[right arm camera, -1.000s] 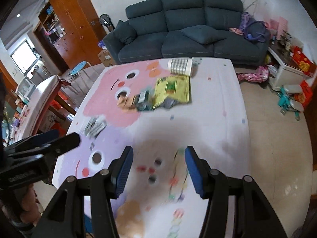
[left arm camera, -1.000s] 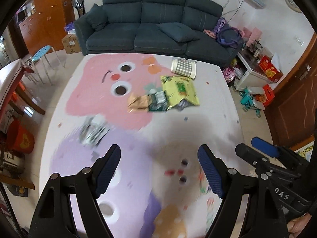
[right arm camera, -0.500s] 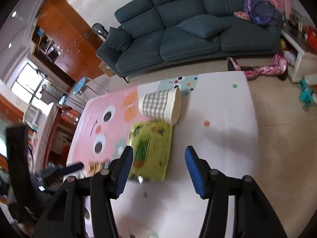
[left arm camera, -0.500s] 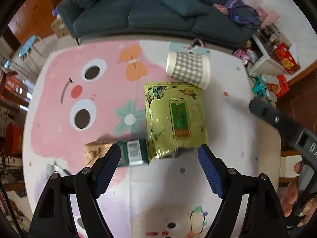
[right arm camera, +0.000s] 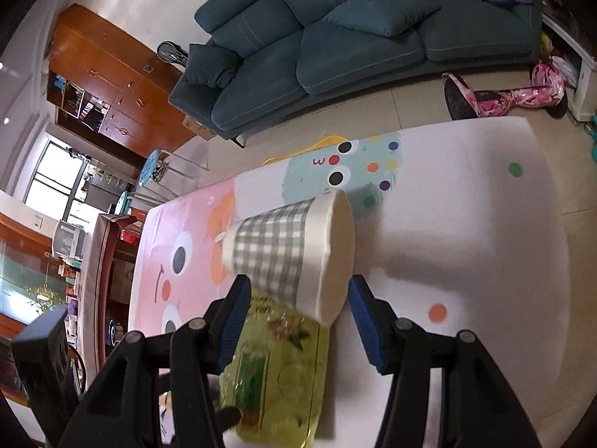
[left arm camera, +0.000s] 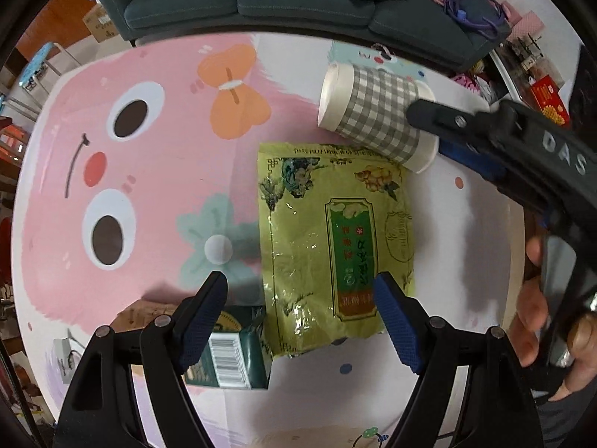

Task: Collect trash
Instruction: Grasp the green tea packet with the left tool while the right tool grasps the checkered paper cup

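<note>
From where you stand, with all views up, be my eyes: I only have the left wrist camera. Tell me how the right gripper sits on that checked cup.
Observer: The right gripper is open, its pads either side of the checked cup's wide end, not pressing.
Operator: Tell me what the cup's wide end rests on.
Observer: It overlaps the top edge of the yellow-green packet; the cup lies on its side.
Operator: Report what lies past the cup, beyond the mat.
Observer: Bare tiled floor, then a pink patterned boot lying in front of the dark sofa.
</note>
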### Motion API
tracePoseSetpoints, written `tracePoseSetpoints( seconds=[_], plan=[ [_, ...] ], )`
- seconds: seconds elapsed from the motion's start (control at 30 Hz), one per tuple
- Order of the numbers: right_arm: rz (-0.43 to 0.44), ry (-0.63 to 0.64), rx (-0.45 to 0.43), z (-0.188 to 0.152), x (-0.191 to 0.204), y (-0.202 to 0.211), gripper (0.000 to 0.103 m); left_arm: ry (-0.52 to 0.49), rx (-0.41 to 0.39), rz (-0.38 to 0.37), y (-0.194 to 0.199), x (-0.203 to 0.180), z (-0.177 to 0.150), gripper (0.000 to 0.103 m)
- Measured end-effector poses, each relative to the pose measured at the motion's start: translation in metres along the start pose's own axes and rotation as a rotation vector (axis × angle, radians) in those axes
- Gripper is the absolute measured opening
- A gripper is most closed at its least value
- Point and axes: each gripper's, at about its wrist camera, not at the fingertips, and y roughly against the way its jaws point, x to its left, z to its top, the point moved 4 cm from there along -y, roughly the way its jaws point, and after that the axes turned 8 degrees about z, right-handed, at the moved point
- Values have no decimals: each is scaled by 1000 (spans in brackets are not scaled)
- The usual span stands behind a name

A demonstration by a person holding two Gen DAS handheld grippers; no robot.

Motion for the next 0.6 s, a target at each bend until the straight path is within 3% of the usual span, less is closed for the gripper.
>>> tracePoseSetpoints(
  seconds=[0.1, 0.23, 0.27, 0.57, 0.6],
  plan=[
    [31, -2, 0, 5, -2, -11, 53, 1, 19, -13, -9, 0, 2, 79],
    [84, 43, 9, 3, 4, -17, 23, 5, 51, -42, -23, 1, 2, 79],
    [99, 55, 15, 0, 5, -18, 19, 6, 58, -45, -26, 1, 1, 79],
    [155, 95, -30, -30, 4, 17, 2, -20, 53, -35, -40, -12, -5, 79],
    [153, 96, -38, -34, 3, 23, 2, -31, 46, -30, -39, -15, -5, 73]
  ],
)
